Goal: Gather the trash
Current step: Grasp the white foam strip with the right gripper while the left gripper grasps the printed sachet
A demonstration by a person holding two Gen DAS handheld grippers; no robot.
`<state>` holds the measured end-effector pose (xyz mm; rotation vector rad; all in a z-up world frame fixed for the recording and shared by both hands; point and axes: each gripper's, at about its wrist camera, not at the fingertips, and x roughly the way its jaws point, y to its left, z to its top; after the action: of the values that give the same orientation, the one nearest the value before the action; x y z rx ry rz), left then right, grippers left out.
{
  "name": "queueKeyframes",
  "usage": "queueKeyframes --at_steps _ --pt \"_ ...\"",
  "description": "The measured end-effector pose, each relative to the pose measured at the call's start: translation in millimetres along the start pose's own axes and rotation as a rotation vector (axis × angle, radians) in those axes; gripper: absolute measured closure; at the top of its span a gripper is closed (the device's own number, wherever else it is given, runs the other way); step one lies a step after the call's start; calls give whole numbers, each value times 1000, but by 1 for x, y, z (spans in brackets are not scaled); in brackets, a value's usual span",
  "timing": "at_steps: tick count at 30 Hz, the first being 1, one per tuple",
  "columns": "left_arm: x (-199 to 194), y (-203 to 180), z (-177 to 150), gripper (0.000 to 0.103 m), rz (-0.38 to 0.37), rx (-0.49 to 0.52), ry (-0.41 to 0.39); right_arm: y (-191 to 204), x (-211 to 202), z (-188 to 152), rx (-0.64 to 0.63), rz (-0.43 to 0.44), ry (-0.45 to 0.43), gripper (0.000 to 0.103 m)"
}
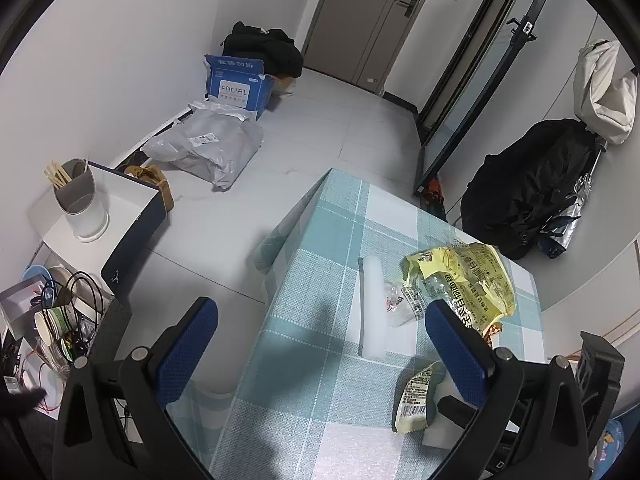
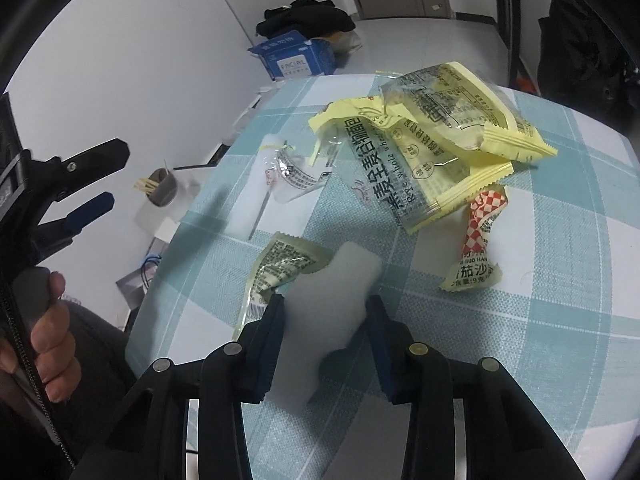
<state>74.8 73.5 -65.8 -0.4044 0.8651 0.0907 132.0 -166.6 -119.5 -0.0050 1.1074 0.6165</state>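
Observation:
A white foam piece [image 2: 332, 304] lies on the teal checked tablecloth [image 2: 560, 320], and my right gripper [image 2: 326, 316] is shut on it, both blue pads pressing its sides. A small yellowish wrapper [image 2: 280, 268] touches the foam's left side. Beyond are crumpled yellow bread wrappers [image 2: 432, 152], a red-checked sauce sachet [image 2: 480, 240] and a clear wrapper [image 2: 288, 176] on a long white foam strip [image 1: 370, 300]. My left gripper [image 1: 320, 344] hangs open over the table's left edge with nothing between its fingers. It also shows at the left of the right wrist view as the left gripper [image 2: 102, 180].
On the floor left of the table stand a blue box [image 1: 240, 88], a grey mail bag [image 1: 208, 148] and a black bag [image 1: 264, 48]. A white cup with wooden sticks [image 1: 80, 200] sits on a box. A black backpack [image 1: 532, 184] leans at the right. A hand [image 2: 52, 344] holds the left gripper's handle.

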Motion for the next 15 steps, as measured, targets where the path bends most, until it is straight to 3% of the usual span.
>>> queueKeyframes --at_steps 9,15 --pt "1 -1 -2 1 15 19 3 -8 -16 -2 -4 -5 -26 64" --pt "4 -5 -5 1 -14 35 37 -22 -32 -6 -15 -39 -38 64"
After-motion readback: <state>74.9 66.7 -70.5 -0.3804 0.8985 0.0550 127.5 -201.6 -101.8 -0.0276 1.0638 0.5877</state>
